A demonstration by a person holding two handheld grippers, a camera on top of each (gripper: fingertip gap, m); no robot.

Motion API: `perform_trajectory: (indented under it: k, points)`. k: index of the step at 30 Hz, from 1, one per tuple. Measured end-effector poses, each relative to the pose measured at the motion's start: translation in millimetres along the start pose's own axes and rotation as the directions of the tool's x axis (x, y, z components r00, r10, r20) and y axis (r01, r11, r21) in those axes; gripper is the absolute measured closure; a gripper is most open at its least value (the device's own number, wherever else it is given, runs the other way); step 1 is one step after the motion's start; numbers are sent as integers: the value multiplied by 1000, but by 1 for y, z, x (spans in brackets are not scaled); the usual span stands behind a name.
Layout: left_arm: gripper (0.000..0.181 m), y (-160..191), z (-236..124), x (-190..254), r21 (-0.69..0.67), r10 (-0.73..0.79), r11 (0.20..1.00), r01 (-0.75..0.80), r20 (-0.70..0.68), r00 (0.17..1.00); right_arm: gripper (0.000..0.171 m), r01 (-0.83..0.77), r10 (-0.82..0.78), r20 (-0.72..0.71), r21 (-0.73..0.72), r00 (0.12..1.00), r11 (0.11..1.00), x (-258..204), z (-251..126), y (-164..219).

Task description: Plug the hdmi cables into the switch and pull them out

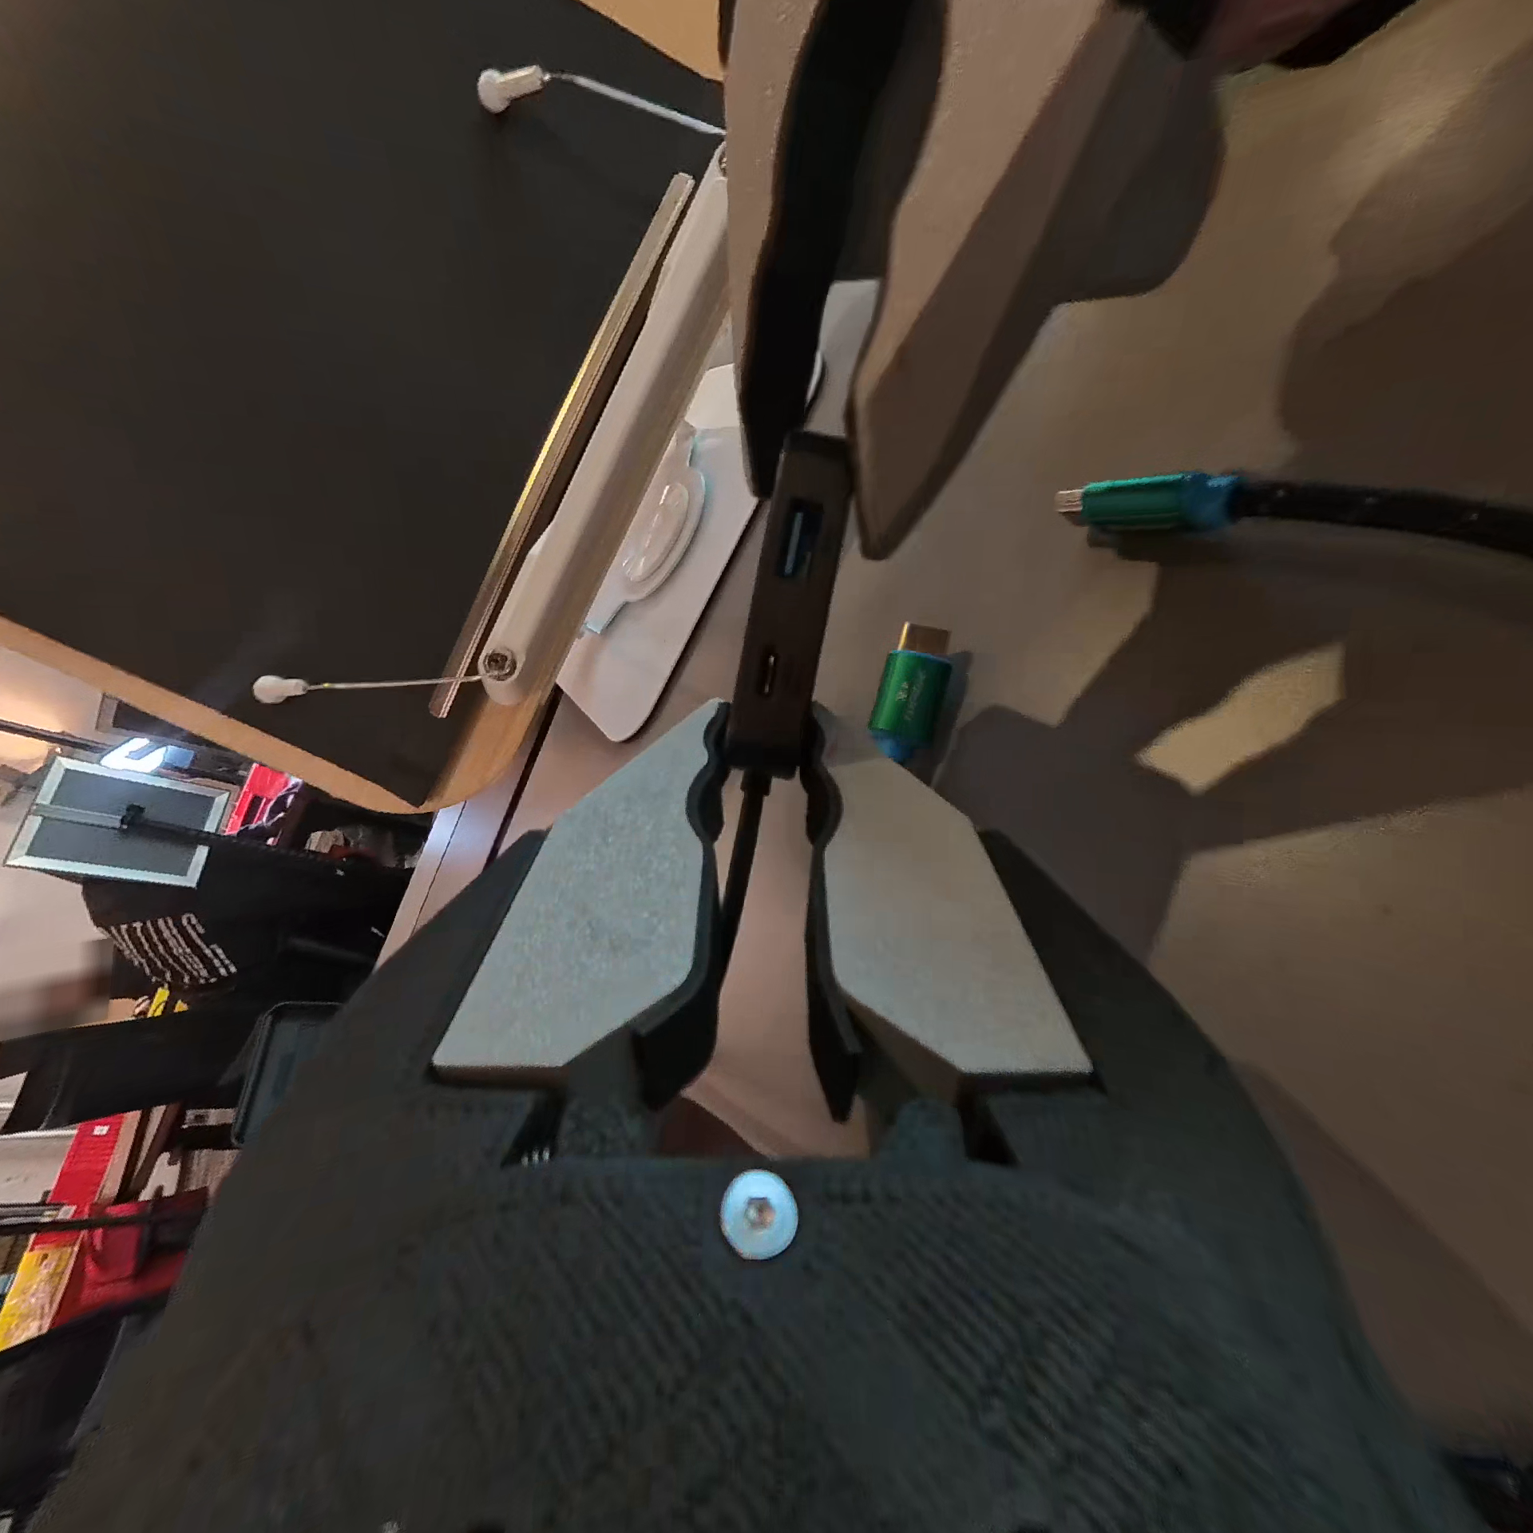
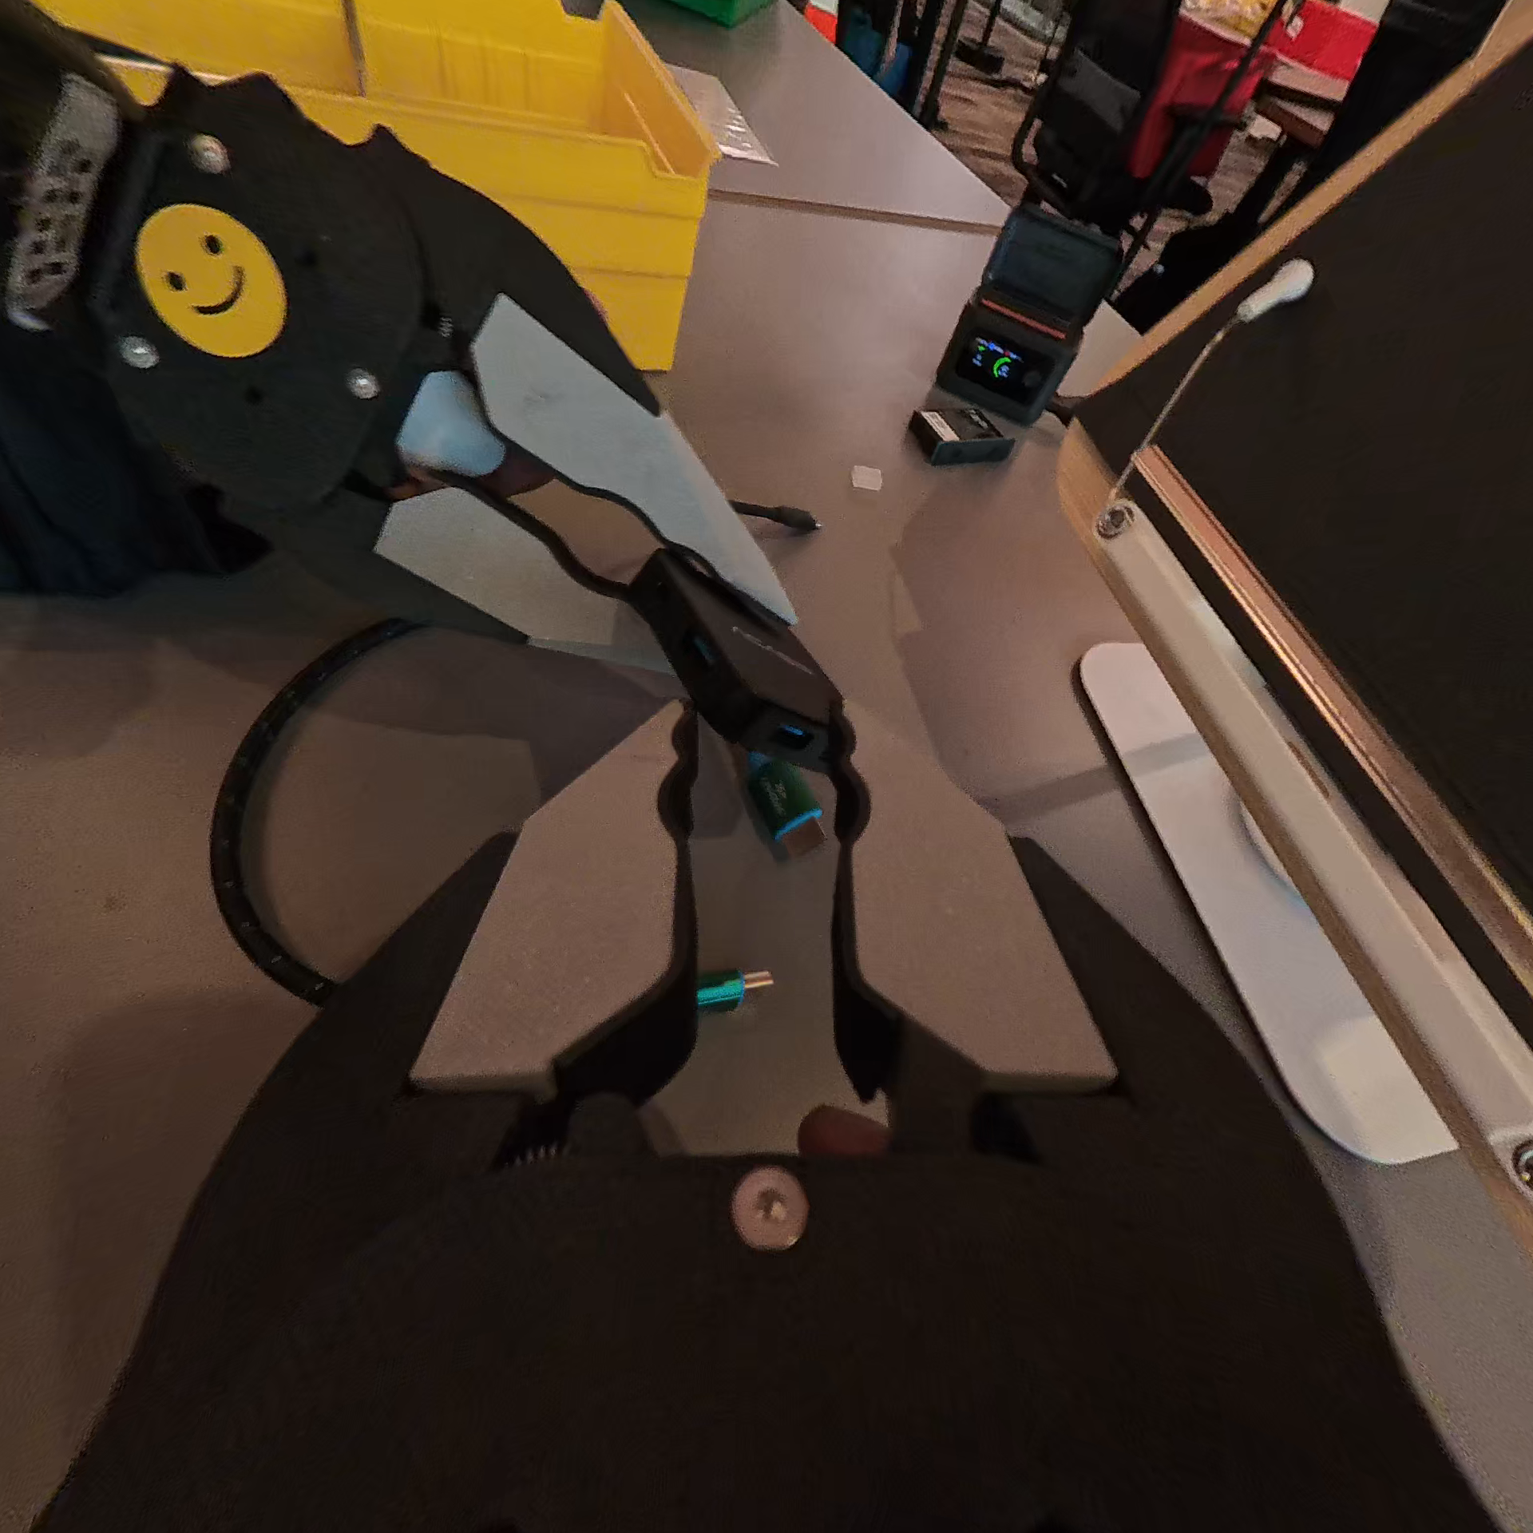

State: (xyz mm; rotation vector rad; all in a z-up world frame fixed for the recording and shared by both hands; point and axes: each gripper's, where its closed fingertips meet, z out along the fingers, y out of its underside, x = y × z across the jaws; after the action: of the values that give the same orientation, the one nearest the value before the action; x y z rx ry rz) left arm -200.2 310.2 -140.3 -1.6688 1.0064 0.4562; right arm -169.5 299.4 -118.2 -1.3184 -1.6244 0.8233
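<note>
While both claws pinch the switch (image 1: 788,597), plugs (image 1: 908,693) lie apart.

Lab workspace: grey table (image 2: 871,274), yellow bin (image 2: 531,124), monitor (image 2: 1369,464).

1. The left wrist view looks forward along its own left gripper (image 1: 767,751), very close to the small black switch (image 1: 788,597), with the grey table (image 1: 1244,995) tipped up on the right of the picture.
2. It faces the right gripper (image 1: 809,489), which comes in from the top, and a dark monitor (image 1: 290,332) fills the upper left.
3. The right wrist view sits above the table (image 2: 871,332), looking down and forward past its own right gripper (image 2: 763,747), also close to the switch (image 2: 738,655).
4. It faces the left gripper (image 2: 722,614) at upper left.
5. Both views share the switch, a green plug (image 1: 908,693) (image 2: 784,800), a second green plug (image 1: 1153,502) (image 2: 730,987) and the monitor (image 2: 1369,373).
</note>
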Motion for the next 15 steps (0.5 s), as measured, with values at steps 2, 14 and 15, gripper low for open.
perform_trajectory:
  k: [2,14,15]
  points:
    - [169,0,1,2,-5,21,1000,-21,-2,1000,142,-47,47,-14,-8,999,999,6,1,4]
    - [170,-7,-2,0,62,-12,998,13,-12,1000,151,-148,147,-37,-28,988,989,21,-2,14]
    - [170,-6,-2,0,57,-7,998,7,-7,1000,149,-152,151,-37,-13,988,988,22,-3,11]
